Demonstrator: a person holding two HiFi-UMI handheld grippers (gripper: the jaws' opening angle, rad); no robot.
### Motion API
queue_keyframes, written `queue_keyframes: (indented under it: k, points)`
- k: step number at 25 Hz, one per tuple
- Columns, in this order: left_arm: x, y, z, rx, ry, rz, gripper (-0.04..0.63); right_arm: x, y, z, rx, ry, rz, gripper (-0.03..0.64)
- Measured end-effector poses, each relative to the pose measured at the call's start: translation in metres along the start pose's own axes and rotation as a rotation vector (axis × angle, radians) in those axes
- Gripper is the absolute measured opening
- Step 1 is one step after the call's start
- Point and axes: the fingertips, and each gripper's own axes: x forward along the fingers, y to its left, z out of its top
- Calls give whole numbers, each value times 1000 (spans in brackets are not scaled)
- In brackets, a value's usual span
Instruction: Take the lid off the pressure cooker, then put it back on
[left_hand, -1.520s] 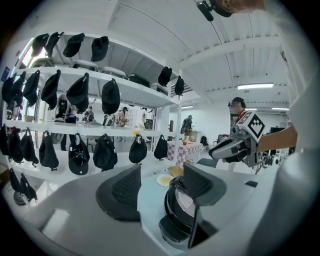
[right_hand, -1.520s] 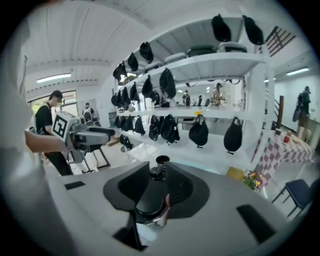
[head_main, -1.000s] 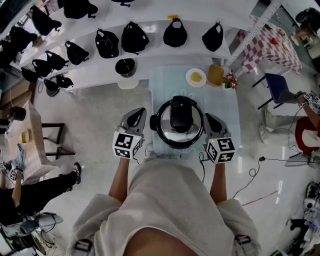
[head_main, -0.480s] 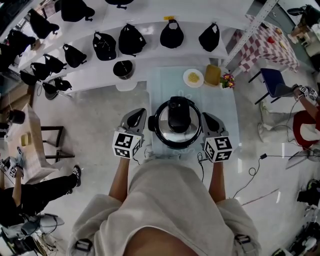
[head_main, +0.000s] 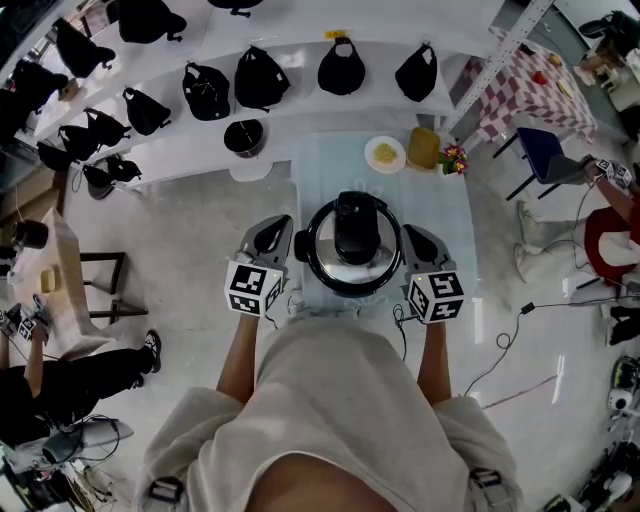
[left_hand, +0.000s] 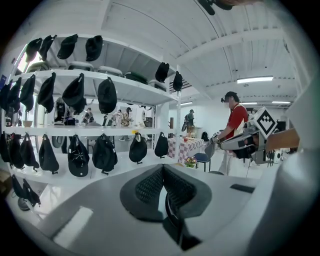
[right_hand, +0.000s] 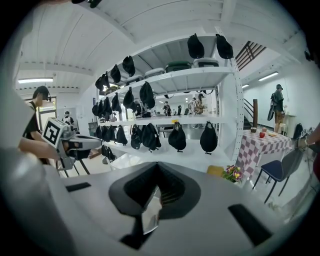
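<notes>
The pressure cooker stands on a small pale table just in front of me. Its steel lid, topped by a black handle, sits on the pot. My left gripper is close beside the cooker's left side and my right gripper close beside its right side. In the left gripper view the left gripper has its ribbed pads together, and a sliver of the cooker's rim shows past them. The right gripper looks the same. Whether either one touches the cooker I cannot tell.
At the table's far end lie a plate of yellow food, a yellow block and a small flower bunch. White shelves hung with black caps stand behind. A blue chair is right, a person left, a cable on the floor.
Neither gripper nor the cooker has moved; only the head view has shifted slightly.
</notes>
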Motion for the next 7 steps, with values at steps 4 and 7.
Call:
queue_keyframes:
  k: [4, 7]
  points:
    - [0, -2, -1, 4, 4, -1, 8, 0, 0, 0, -7, 4, 4, 0]
    - [1, -3, 0, 7, 6, -1, 8, 1, 1, 0, -11, 8, 8, 0]
